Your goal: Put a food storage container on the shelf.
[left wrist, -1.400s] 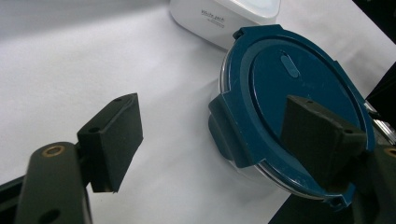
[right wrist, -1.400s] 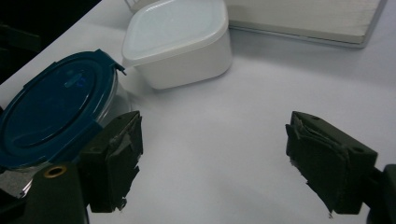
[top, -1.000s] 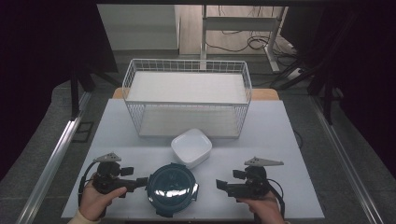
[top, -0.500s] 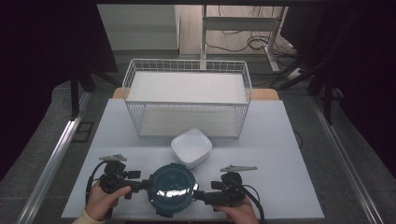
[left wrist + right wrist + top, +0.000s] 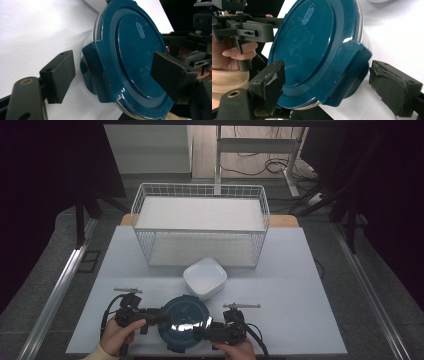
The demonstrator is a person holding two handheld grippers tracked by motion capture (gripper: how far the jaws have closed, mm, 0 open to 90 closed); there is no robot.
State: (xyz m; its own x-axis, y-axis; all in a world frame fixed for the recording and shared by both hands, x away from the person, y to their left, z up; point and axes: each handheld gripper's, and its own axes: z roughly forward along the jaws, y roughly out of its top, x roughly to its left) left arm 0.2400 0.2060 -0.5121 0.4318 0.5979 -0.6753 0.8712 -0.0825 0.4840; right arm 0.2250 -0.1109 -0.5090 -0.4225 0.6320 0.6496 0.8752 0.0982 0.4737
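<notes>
A round container with a dark blue lid [image 5: 184, 320] stands at the table's front middle. My left gripper [image 5: 159, 319] reaches it from the left, open. In the left gripper view my left gripper [image 5: 112, 72] straddles the lid's [image 5: 130, 50] latch tab [image 5: 96, 67]; its jaws have just been closing a little, and the pads stand apart from the tab. My right gripper [image 5: 200, 334] comes in from the right. In the right gripper view my right gripper [image 5: 332, 85] stands open around the lid's [image 5: 312, 45] other latch tab [image 5: 347, 75].
A white square bowl [image 5: 205, 278] sits just behind the container. Farther back stands a white wire basket [image 5: 200, 202] with nothing in it. The white table [image 5: 300, 285] has its front edge right under my hands.
My right gripper has moved left and down onto the container's right side. The left gripper has edged in towards the lid. The container and bowl have kept their places.
</notes>
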